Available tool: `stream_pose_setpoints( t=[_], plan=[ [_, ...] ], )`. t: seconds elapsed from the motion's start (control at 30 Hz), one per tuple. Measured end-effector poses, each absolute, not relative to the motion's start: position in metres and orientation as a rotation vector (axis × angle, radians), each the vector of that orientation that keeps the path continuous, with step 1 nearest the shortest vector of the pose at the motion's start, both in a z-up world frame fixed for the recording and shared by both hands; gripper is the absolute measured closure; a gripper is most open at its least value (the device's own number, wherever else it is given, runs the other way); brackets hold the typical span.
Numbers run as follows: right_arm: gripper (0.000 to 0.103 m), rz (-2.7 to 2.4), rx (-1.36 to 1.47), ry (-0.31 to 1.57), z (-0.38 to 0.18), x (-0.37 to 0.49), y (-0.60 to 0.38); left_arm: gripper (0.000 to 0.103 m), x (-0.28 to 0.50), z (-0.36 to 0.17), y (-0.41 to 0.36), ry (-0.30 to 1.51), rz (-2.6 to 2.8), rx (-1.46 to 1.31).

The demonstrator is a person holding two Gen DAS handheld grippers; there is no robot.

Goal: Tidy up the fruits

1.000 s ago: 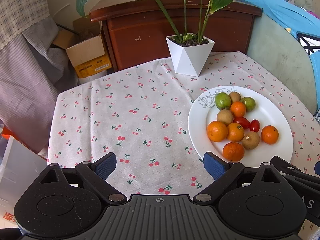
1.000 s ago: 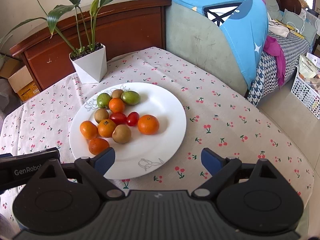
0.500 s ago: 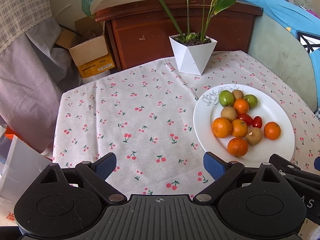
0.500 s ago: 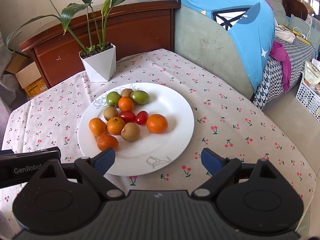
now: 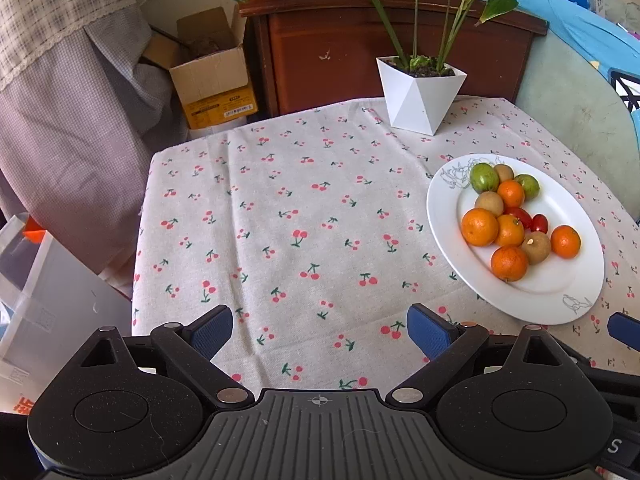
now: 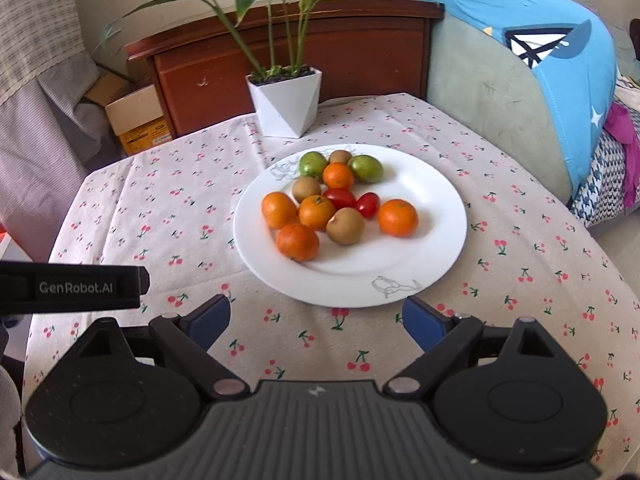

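On the counter (image 6: 520,288), spread with a cherry-print cloth (image 5: 288,216), a white plate (image 6: 420,264) holds all the fruit in one loose cluster toward its far-left half. Five oranges (image 6: 398,218) are on it — one sits apart at the right of the group, the other four toward the left and middle. Three brownish kiwis (image 6: 345,225) lie among them, two green fruits (image 6: 366,168) sit at the far edge with a kiwi between them, and two red cherry tomatoes (image 6: 368,205) lie side by side near the centre, touching.

Both hand-held grippers hang above the near edge of the counter, empty. The left hand-held gripper (image 5: 319,330) has its blue-padded fingers (image 5: 212,330) spread wide over bare cloth, with the plate off to its right. The right hand-held gripper (image 6: 316,318) is likewise spread wide, its fingers (image 6: 420,322) near the plate's near rim and not touching it — the plate lies straight ahead of it. In the right wrist view the dark body of the left tool shows at the left edge.

Behind the plate stands a white faceted pot (image 6: 286,104) with a leafy plant (image 6: 276,12), close to the counter's far edge. Beyond it is a dark wooden cabinet (image 6: 320,52); a cardboard box (image 5: 212,80) sits on the floor to the left.
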State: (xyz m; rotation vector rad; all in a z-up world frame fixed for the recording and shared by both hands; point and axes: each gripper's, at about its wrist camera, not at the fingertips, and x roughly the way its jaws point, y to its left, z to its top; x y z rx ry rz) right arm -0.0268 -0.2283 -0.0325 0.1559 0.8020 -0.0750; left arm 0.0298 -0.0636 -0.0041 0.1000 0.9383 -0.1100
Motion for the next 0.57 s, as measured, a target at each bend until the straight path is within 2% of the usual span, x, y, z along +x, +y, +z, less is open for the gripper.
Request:
stream_pose_setpoints(
  t=[0.43, 0.57],
  plan=[
    [0.01, 0.077, 0.093, 0.835, -0.065, -0.037, -0.184, 0.008, 0.02, -0.015, -0.032, 0.96, -0.09, 0.073],
    [0.007, 0.073, 0.046, 0.808, -0.072, -0.037, -0.176, 0.008, 0.021, -0.016, -0.03, 0.962, -0.087, 0.079]
  ],
)
